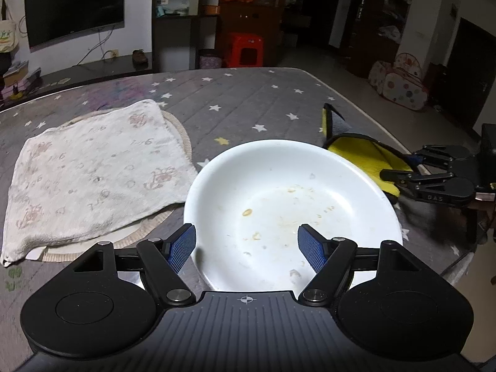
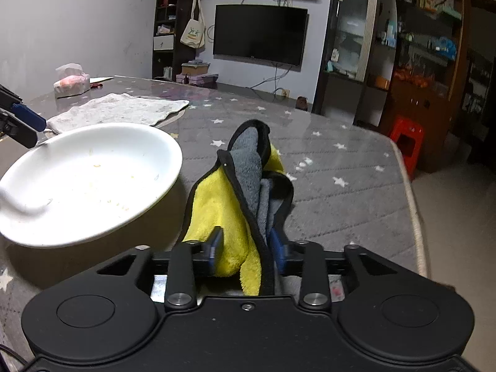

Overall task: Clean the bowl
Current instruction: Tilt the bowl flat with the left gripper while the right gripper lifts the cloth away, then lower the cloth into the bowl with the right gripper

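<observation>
A white bowl [image 1: 288, 204] smeared with bits of food stands on the star-patterned tabletop [image 1: 248, 99]. My left gripper [image 1: 247, 246] is open at the bowl's near edge: one blue pad [image 1: 183, 248] is just outside the rim, the other hangs over the inside. No pad touches the bowl. To the bowl's right, my right gripper [image 2: 247, 248] is shut on a bunched yellow and grey cloth [image 2: 217, 210], which stands up between its pads. In the left wrist view the same gripper [image 1: 400, 167] holds the cloth [image 1: 359, 155] just behind the bowl's rim. The bowl [image 2: 90, 179] sits left of the cloth.
A pale printed towel [image 1: 93, 179] lies over a round mat [image 1: 183, 133] left of the bowl. A tissue pack [image 2: 69, 82] sits at the table's far corner. The table edge [image 2: 412, 204] runs close on the right, with a red stool [image 2: 406, 142] beyond.
</observation>
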Demonstrator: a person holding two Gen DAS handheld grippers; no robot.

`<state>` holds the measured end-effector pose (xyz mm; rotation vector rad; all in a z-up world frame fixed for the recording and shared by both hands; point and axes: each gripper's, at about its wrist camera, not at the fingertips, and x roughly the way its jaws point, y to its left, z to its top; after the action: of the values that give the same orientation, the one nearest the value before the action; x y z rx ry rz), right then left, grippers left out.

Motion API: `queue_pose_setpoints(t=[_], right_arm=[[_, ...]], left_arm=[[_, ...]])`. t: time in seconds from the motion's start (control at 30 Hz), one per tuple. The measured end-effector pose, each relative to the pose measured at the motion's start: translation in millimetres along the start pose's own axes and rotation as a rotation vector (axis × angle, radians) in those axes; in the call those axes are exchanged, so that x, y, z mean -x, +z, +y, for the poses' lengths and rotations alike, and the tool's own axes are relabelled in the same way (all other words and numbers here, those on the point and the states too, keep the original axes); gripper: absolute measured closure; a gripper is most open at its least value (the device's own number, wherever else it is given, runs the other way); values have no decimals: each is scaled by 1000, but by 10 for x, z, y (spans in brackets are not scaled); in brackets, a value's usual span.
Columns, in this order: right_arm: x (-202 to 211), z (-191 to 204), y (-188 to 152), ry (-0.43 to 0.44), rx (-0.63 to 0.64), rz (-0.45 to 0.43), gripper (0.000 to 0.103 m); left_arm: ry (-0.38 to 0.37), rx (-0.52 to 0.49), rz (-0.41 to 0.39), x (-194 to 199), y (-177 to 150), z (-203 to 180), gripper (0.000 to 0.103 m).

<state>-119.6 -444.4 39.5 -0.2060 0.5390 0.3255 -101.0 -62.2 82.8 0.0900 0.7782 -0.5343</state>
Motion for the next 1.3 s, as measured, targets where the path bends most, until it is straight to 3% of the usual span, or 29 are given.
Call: queue_pose_setpoints(t=[0.57, 1.3], right_arm=[[-398, -57, 130, -4, -69, 35, 62], [-297, -70, 49, -13, -109, 10, 75]], left_arm=[[-2, 37, 28, -111, -50, 4, 29], [34, 166, 18, -125, -107, 124, 29]])
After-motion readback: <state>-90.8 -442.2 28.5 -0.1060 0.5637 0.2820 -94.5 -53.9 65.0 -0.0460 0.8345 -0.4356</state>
